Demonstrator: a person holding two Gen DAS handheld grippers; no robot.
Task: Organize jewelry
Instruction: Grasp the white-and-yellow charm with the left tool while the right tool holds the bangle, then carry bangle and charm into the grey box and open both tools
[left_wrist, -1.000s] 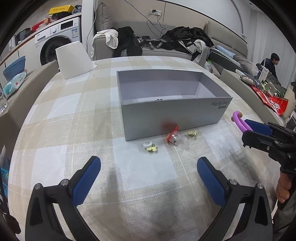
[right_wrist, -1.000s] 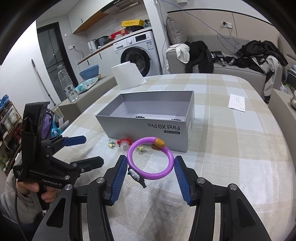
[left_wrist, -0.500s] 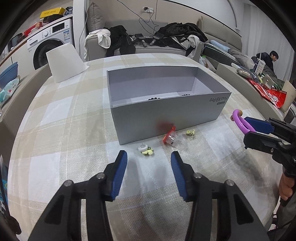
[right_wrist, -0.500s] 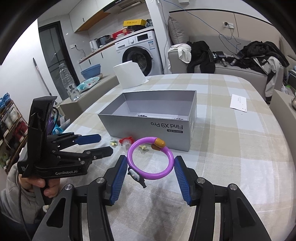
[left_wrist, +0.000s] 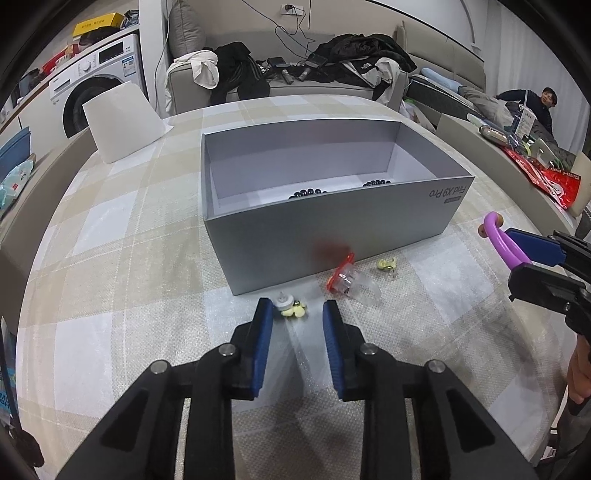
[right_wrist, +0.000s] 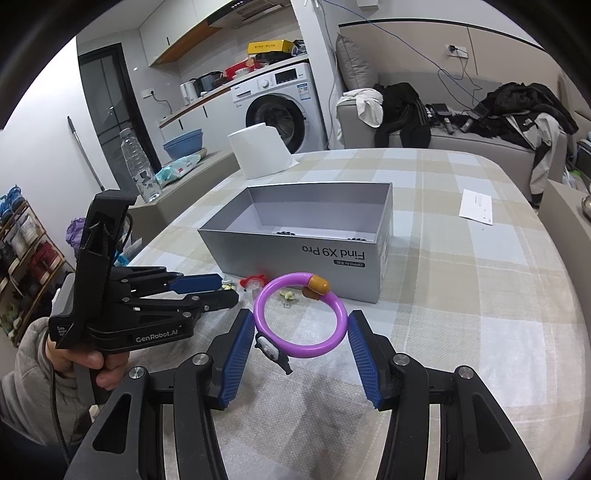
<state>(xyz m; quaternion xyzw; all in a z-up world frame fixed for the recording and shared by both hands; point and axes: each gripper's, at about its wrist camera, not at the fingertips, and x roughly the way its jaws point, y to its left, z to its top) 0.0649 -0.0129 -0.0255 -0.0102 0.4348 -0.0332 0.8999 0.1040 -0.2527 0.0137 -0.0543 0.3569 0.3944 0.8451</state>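
Left gripper closing emptily since before, right gripper clamping bracelet, beads mostly hidden

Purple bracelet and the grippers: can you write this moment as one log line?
right gripper: shut on purple plastic bracelet | left gripper: closing, nothing gripped, near yellow-white earring | grey cardboard box: dark beads inside

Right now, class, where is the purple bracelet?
In the right wrist view the purple bracelet is held between the right gripper pads, above the table, in front of the grey box.
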